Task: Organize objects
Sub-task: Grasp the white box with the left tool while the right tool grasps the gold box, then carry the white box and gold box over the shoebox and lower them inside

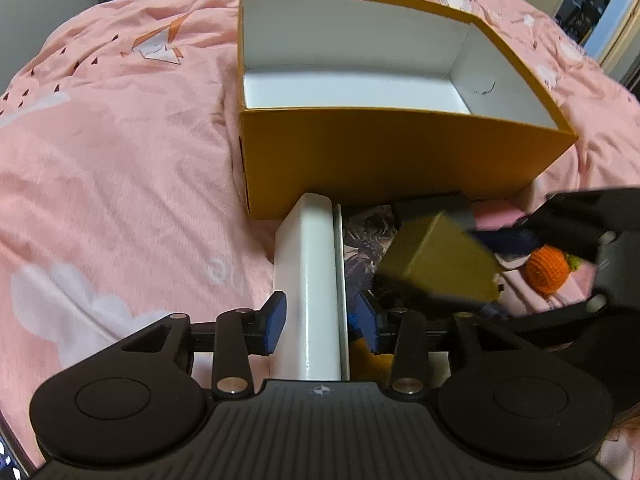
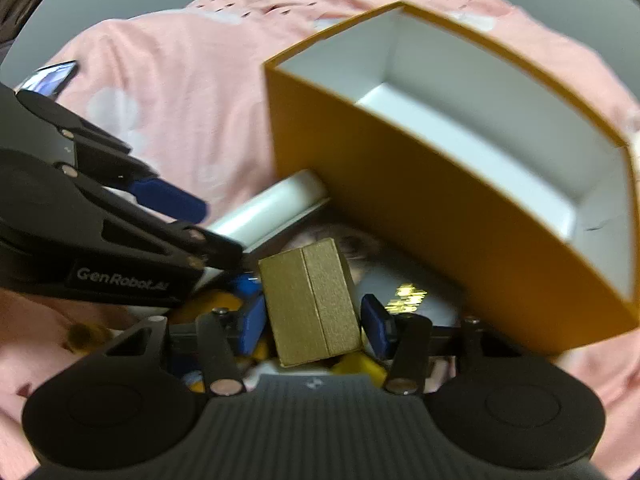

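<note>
While your left gripper point(image 1: 320, 322) clamps the white box point(image 1: 306, 292) and your right gripper point(image 2: 316, 320) pinches the gold box point(image 2: 310, 300), both just before the empty orange box point(image 1: 400, 160) mid-bed, its near wall could snag either.

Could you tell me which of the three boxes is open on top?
The large orange box; its white inside shows, while the white box and small gold box are closed.

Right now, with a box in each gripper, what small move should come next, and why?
Probably lift the right gripper forward over the orange box's near wall and let go. It is shut on the small gold box, the orange box looks empty inside, and the left gripper with its white box stands close alongside.
</note>
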The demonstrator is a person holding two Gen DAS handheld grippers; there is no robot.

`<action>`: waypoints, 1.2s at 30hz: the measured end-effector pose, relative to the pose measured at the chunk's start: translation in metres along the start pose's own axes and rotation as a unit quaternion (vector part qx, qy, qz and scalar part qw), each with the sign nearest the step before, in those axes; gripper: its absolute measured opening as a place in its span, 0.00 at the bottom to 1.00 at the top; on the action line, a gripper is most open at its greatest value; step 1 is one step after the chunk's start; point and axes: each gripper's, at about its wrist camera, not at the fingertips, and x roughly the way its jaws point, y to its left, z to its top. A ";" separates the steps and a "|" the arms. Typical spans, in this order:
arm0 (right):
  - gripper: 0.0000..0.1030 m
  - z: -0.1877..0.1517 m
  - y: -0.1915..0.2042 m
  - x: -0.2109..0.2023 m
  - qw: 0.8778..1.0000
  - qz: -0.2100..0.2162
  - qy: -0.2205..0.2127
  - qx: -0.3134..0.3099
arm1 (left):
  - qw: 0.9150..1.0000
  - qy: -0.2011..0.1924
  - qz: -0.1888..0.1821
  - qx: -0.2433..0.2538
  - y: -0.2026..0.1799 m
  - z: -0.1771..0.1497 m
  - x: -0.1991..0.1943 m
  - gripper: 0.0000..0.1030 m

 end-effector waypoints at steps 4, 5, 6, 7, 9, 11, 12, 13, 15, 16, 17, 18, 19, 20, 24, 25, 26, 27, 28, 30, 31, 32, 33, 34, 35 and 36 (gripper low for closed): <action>0.48 0.001 -0.014 0.007 1.000 0.001 0.002 0.020 | 1.000 0.013 0.003 0.003 -0.003 0.006 0.012 0.47; 0.48 0.001 -0.016 0.008 1.000 0.006 0.004 0.027 | 1.000 0.015 0.008 0.006 -0.004 0.007 0.015 0.47; 0.49 0.001 -0.020 0.009 0.999 0.014 0.005 0.034 | 1.000 0.019 0.013 0.009 -0.005 0.008 0.018 0.47; 0.49 0.002 -0.022 0.009 0.999 0.019 0.006 0.039 | 1.000 0.022 0.015 0.010 -0.005 0.008 0.021 0.47; 0.49 0.002 -0.028 0.012 0.998 0.031 0.004 0.048 | 0.999 0.027 0.020 0.013 -0.006 0.009 0.025 0.48; 0.50 0.004 -0.034 0.015 0.997 0.046 0.007 0.066 | 0.999 0.028 0.028 0.019 -0.008 0.009 0.029 0.48; 0.50 0.004 -0.037 0.016 0.996 0.054 0.008 0.075 | 0.999 0.029 0.030 0.019 -0.008 0.008 0.031 0.48; 0.50 0.004 -0.039 0.017 0.995 0.060 0.010 0.084 | 0.999 0.030 0.032 0.016 -0.007 0.008 0.033 0.48; 0.51 0.004 -0.042 0.019 0.993 0.069 0.012 0.098 | 0.999 0.032 0.034 0.013 -0.004 0.007 0.037 0.47; 0.52 0.004 -0.043 0.020 0.992 0.071 0.012 0.104 | 0.999 0.031 0.033 0.011 -0.004 0.006 0.037 0.44; 0.52 0.004 -0.042 0.020 0.992 0.071 0.012 0.106 | 0.999 0.029 0.029 0.010 -0.003 0.005 0.036 0.43; 0.52 0.004 -0.041 0.020 0.992 0.070 0.010 0.106 | 0.999 0.025 0.029 0.008 -0.003 0.005 0.034 0.42; 0.52 0.004 -0.040 0.020 0.992 0.068 0.009 0.106 | 0.999 0.021 0.030 0.006 -0.002 0.004 0.032 0.40; 0.52 0.004 -0.039 0.020 0.992 0.066 0.008 0.107 | 0.999 0.014 0.032 0.003 -0.002 0.002 0.028 0.36; 0.51 0.003 -0.038 0.014 0.991 0.063 0.005 0.122 | 0.999 -0.019 0.033 -0.012 0.002 -0.006 0.007 0.32; 0.51 0.003 -0.037 0.011 0.990 0.063 0.001 0.126 | 0.999 -0.026 0.035 -0.012 0.002 -0.007 0.002 0.31; 0.51 0.002 -0.037 0.007 0.990 0.062 -0.003 0.129 | 0.999 -0.035 0.037 -0.012 0.002 -0.009 -0.004 0.31; 0.51 0.001 -0.037 0.003 0.990 0.062 -0.008 0.130 | 0.998 -0.044 0.035 -0.014 0.002 -0.010 -0.011 0.31; 0.51 0.001 -0.037 -0.002 0.989 0.061 -0.013 0.131 | 0.998 -0.052 0.031 -0.015 0.001 -0.010 -0.015 0.31; 0.50 0.000 -0.036 -0.015 0.990 0.059 -0.027 0.128 | 0.997 -0.071 0.025 -0.016 0.001 -0.009 -0.029 0.31; 0.50 -0.001 -0.036 -0.022 0.990 0.057 -0.036 0.127 | 0.997 -0.080 0.021 -0.014 0.000 -0.008 -0.035 0.31; 0.50 0.000 -0.035 -0.028 0.990 0.056 -0.043 0.126 | 0.996 -0.090 0.016 -0.008 -0.003 -0.007 -0.041 0.31; 0.49 -0.002 -0.036 -0.036 0.989 0.055 -0.050 0.126 | 0.995 -0.101 0.010 -0.002 -0.006 -0.007 -0.047 0.31; 0.49 -0.002 -0.037 -0.043 0.989 0.054 -0.058 0.125 | 0.994 -0.113 0.002 0.004 -0.009 -0.006 -0.054 0.31; 0.49 -0.002 -0.037 -0.049 0.989 0.053 -0.064 0.125 | 0.992 -0.125 -0.004 0.008 -0.011 -0.005 -0.061 0.31; 0.49 -0.001 -0.037 -0.056 0.988 0.052 -0.072 0.123 | 0.991 -0.135 -0.009 0.009 -0.013 -0.005 -0.068 0.31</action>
